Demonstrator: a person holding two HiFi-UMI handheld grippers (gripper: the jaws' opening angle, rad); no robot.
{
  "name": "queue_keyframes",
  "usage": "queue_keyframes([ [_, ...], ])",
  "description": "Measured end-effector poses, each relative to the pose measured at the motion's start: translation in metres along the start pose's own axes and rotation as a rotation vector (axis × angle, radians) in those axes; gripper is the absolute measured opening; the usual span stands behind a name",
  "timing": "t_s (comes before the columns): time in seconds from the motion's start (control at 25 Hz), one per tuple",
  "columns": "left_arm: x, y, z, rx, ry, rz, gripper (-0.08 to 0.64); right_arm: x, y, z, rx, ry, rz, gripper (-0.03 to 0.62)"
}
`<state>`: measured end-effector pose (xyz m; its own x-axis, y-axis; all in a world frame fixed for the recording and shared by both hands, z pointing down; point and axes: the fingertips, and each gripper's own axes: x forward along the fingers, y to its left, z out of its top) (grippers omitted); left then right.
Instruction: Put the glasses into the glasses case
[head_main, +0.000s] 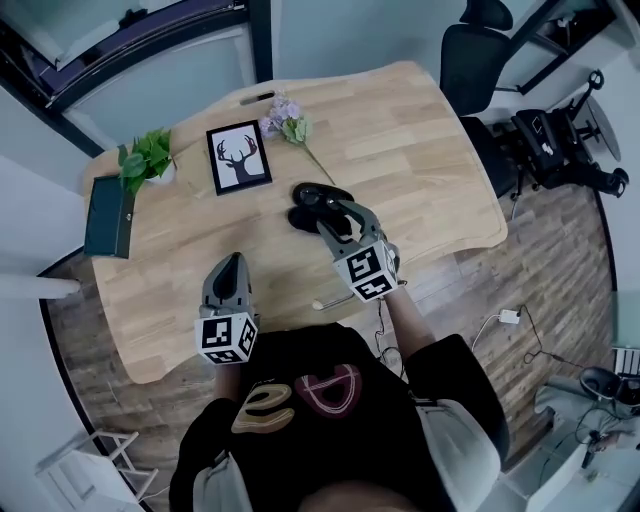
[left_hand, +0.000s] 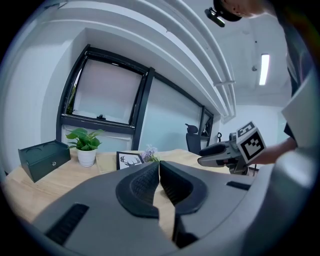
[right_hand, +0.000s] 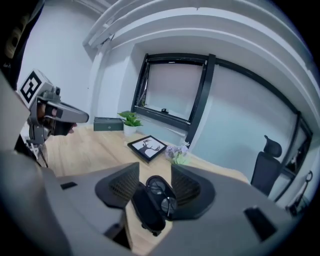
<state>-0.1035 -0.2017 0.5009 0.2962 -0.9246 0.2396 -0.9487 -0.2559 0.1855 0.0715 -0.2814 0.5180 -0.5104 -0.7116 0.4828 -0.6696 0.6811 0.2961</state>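
Note:
An open black glasses case (head_main: 303, 217) lies on the wooden table (head_main: 430, 170) near its middle. In the right gripper view the case (right_hand: 142, 210) shows its lid folded to the left, and dark glasses (right_hand: 162, 195) rest in its tray. My right gripper (head_main: 335, 215) hangs just over the case, and its jaws (right_hand: 155, 168) stand wide open, with the pads clear of the case. My left gripper (head_main: 233, 262) hovers near the table's front edge, to the left of the case. Its jaws (left_hand: 159, 170) are shut with nothing between them.
A framed deer picture (head_main: 238, 157), a small potted plant (head_main: 148, 160), a dark green box (head_main: 108, 215) and a lilac flower sprig (head_main: 288, 122) stand along the table's far side. An office chair (head_main: 478, 60) is behind the right corner. A white cable (head_main: 330, 300) crosses the front edge.

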Motion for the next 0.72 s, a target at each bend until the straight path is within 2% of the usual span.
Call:
queue_keyframes([
  [0.36, 0.000, -0.029, 0.020, 0.050, -0.048, -0.099, 0.018, -0.033, 0.011, 0.024, 0.170, -0.125, -0.075, 0.202],
  [0.72, -0.004, -0.048, 0.022, 0.046, -0.062, -0.157, 0.018, -0.066, 0.021, 0.022, 0.242, -0.157, -0.133, 0.197],
])
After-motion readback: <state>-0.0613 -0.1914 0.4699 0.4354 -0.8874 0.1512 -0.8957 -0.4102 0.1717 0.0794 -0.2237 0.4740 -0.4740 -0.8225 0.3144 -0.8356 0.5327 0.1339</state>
